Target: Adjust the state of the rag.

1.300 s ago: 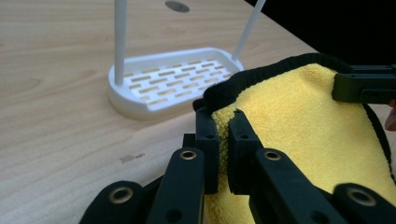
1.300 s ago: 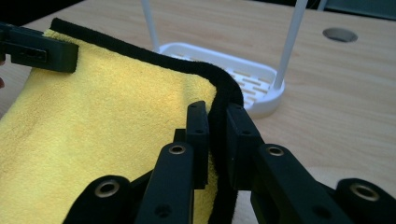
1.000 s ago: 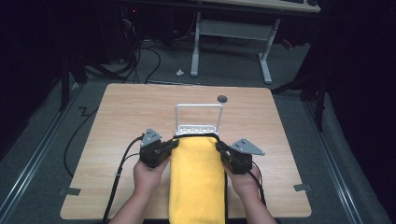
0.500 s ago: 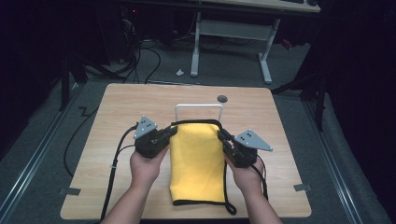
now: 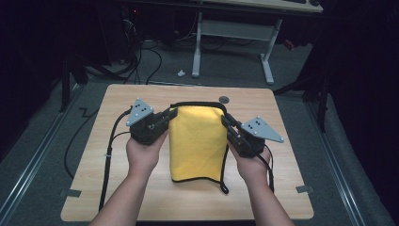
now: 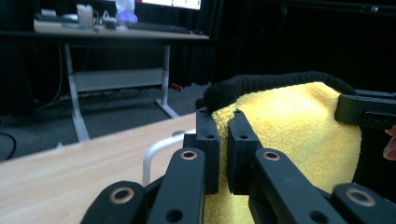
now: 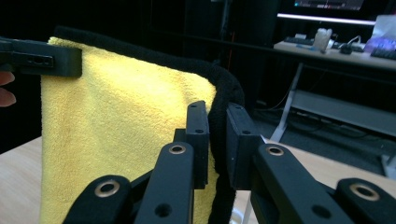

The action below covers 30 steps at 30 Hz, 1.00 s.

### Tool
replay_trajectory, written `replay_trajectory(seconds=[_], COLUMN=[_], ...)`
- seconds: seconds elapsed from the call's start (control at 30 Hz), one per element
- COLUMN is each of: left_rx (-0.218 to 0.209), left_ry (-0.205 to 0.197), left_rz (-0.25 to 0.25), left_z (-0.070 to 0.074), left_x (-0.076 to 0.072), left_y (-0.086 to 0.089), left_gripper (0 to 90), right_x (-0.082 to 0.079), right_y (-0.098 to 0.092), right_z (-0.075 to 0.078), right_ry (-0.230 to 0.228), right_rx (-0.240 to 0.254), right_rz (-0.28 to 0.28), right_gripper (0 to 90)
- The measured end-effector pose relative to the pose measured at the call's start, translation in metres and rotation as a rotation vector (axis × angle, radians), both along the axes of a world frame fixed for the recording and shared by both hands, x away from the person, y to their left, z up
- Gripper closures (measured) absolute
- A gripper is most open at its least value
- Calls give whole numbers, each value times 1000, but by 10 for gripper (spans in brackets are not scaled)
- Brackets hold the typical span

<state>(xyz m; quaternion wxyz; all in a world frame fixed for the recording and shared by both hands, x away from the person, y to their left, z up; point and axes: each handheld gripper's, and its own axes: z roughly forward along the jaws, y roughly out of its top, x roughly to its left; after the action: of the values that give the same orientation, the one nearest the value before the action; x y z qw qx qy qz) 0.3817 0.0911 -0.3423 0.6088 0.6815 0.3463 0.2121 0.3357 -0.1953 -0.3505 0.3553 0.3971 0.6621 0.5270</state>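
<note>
Left tongs [image 5: 170, 116]: clamping the top left corner of the yellow towel [image 5: 197, 141], jaws pressing shut on the black hem in the left gripper view [image 6: 219, 135].
Right tongs [image 5: 227, 123]: pinching the top right corner, jaws squeezing the black edge in the right gripper view [image 7: 217, 140].
Towel's place: hanging between the two hands above the near half of the bench [image 5: 282, 188], at three o'clock of the left tongs and nine o'clock of the right.
Long axis: running twelve to six in the high view, top edge stretching level from hand to hand, loose bottom hem [image 5: 200, 179] dangling at six o'clock.
Which hand is nearer: neither, I'd say; both are gripping a corner, so the coming move is turning on keeping them level.
Rack: a metal loop [image 6: 161, 149] is peeking out behind the towel at twelve o'clock, on the bench.
Bench surface: pale wood, with a small dark disc [image 5: 224, 99] sitting by the far edge.
Room: dark, grey floor with cables [image 5: 150, 61], a white-legged desk [image 5: 233, 28] standing far off at twelve o'clock.
</note>
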Motion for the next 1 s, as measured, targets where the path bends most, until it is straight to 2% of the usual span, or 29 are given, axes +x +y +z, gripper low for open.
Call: replay_trajectory(seconds=[0.23, 0.33, 0.7, 0.9, 1.0], left_rx=[7, -4, -1, 2, 5], left_ry=[-51, -66, -92, -115, -124], left_rz=[-1, -2, -7, -6, -9], left_z=[25, 34, 50, 65, 74], left_x=[5, 7, 13, 16, 20], left_y=[-2, -4, -9, -12, -13], left_gripper=[857, 857, 857, 857, 857], right_x=[5, 7, 14, 16, 19], right_y=[-2, -3, -8, -10, -12], right_z=[25, 34, 46, 59, 68], right_ry=[-45, -67, -80, -98, -110], right_rx=[21, 19, 37, 52, 44], right_rz=[-9, -16, -22, -26, -32], right_gripper=[820, 820, 820, 819, 820])
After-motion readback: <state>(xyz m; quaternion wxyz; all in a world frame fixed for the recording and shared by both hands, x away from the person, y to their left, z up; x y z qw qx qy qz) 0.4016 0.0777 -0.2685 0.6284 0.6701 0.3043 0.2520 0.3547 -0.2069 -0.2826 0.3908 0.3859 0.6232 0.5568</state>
